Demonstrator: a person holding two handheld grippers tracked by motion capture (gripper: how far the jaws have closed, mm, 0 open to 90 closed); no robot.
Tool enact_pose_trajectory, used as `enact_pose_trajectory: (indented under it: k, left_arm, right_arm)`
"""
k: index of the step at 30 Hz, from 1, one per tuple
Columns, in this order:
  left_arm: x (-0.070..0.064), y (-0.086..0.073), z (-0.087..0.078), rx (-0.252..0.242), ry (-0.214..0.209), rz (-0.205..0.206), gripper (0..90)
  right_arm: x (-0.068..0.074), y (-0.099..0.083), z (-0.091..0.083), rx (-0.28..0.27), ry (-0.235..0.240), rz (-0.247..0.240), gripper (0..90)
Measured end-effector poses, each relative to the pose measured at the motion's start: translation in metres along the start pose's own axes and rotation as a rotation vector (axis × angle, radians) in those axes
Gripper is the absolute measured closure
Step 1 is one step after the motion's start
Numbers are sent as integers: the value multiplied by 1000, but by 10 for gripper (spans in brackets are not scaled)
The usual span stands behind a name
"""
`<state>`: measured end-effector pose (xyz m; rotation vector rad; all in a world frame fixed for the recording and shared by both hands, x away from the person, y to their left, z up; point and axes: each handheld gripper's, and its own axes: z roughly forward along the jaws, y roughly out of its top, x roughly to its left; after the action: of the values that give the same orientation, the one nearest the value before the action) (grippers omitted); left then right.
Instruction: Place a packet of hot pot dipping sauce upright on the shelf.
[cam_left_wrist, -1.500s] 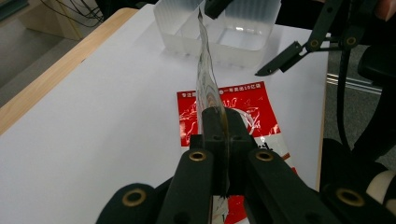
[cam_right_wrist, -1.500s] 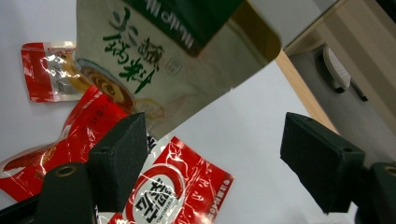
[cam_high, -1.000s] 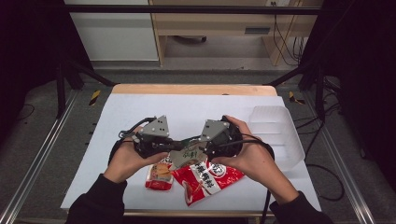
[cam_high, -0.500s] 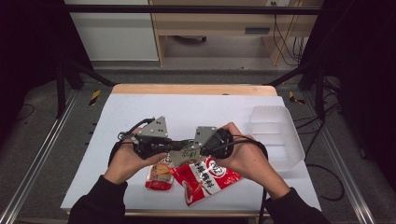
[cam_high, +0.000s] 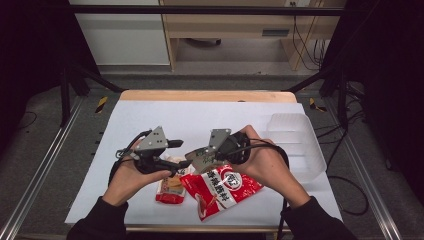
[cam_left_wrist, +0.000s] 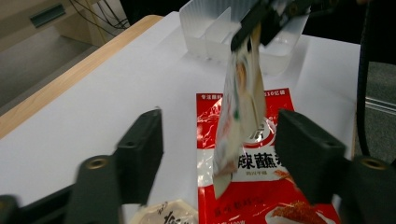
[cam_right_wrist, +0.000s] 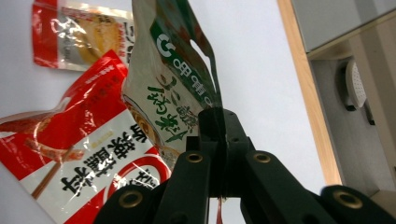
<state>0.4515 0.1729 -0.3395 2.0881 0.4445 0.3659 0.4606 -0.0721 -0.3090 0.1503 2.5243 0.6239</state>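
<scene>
Right gripper (cam_right_wrist: 219, 126): fingers clenched on the green-printed sachet (cam_right_wrist: 163, 88), lifted above the red sauce packet (cam_right_wrist: 88, 158).
Left gripper (cam_left_wrist: 219, 154): fingers spread wide, nothing held.

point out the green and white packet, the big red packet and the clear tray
green and white packet (cam_right_wrist: 163, 88), right gripper view, on its printed front above the claw
big red packet (cam_high: 222, 187), high view, on its middle
clear tray (cam_high: 300, 150), high view, on its bare inside wall
</scene>
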Motion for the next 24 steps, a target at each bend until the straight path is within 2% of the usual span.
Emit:
enact_pose_trajectory:
  k: [3, 7, 9, 15, 19, 21, 24]
  left_arm:
    - [-4, -19, -4, 22, 64, 17, 224]
    - [-4, -49, -7, 69, 137, -19, 147]
    - [1, -62, -11, 57, 157, -68, 119]
    - [17, -91, -19, 40, 228, -163, 84]
    - [21, -109, -22, 60, 284, -177, 74]
    - [22, -119, -24, 63, 306, -204, 74]
    - [21, -126, -27, 83, 338, -198, 74]
  right_arm:
    - [-7, -4, -3, -11, -14, 25, 900]
    - [-15, -9, -8, -19, -40, 49, 900]
    - [-18, -11, -11, -20, -55, 58, 900]
    - [-26, -18, -19, -45, -95, 82, 900]
    - [-28, -23, -26, -68, -127, 99, 900]
    - [-30, -26, -30, -77, -140, 108, 900]
    - [-32, -31, -35, -91, -158, 128, 900]
